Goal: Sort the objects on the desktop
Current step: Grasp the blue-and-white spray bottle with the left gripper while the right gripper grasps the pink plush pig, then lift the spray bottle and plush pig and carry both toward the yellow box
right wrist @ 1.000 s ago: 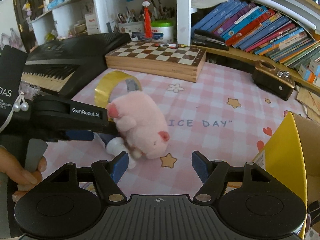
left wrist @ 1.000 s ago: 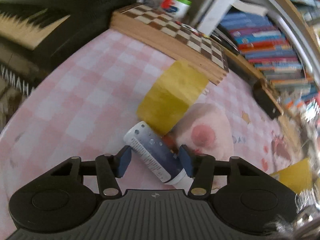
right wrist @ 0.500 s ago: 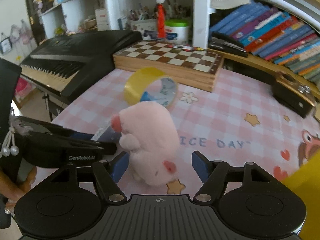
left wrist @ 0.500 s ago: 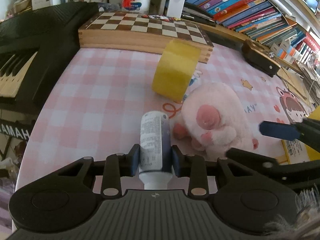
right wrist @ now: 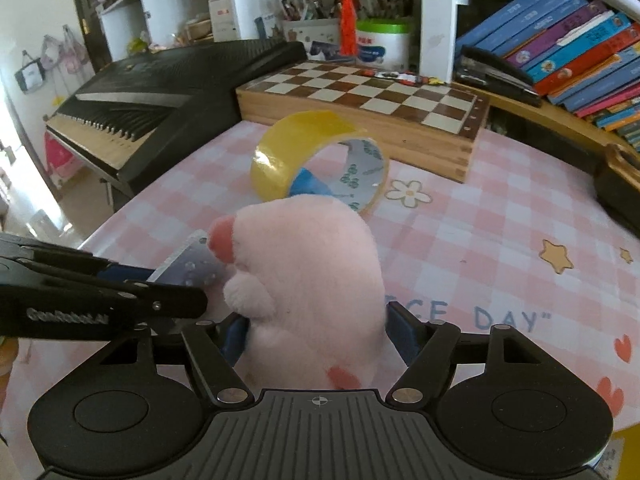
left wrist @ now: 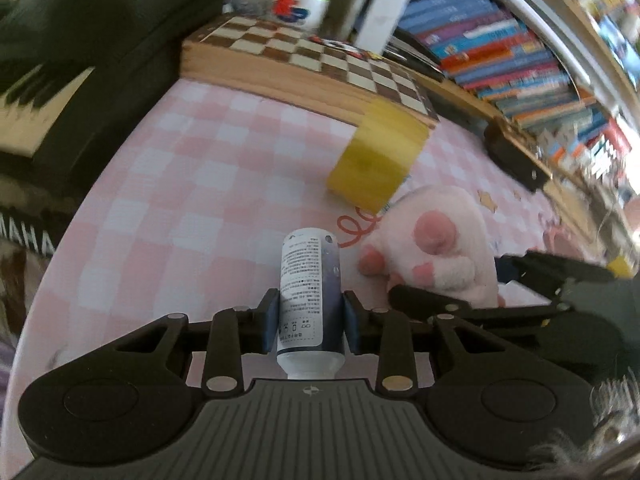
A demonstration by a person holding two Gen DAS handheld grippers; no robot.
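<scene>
A: What does the desk look like?

B: A pink and white checked cloth [right wrist: 500,208] covers it, printed with stars, a daisy and the words "ICE DAY". At the back lies a wooden chessboard [right wrist: 372,92], with a black keyboard [right wrist: 160,88] along the left edge. Behind stand white shelves with a pen pot and a green-lidded tub [right wrist: 382,42], and a row of slanting books [right wrist: 576,52] fills the shelf to the right.

A: And the things being sorted?

B: A roll of yellow tape [right wrist: 316,160] stands on its edge near the chessboard. Just in front of it sits a pink plush toy [right wrist: 308,280], and beside the toy's left is a small white bottle [left wrist: 310,292] with a printed label.

A: How are the tongs?

B: The left gripper [left wrist: 308,320] is closed tight on the bottle, a blue pad pressed to each side, the cap end pointing back at the camera. The right gripper [right wrist: 316,336] has the plush toy between its blue pads; its jaws are closing, and the pads sit against the fur on both sides.

A: Do the two tools meet?

B: They are close together; in the right wrist view the left one reaches in from the left, just beside the toy.
</scene>
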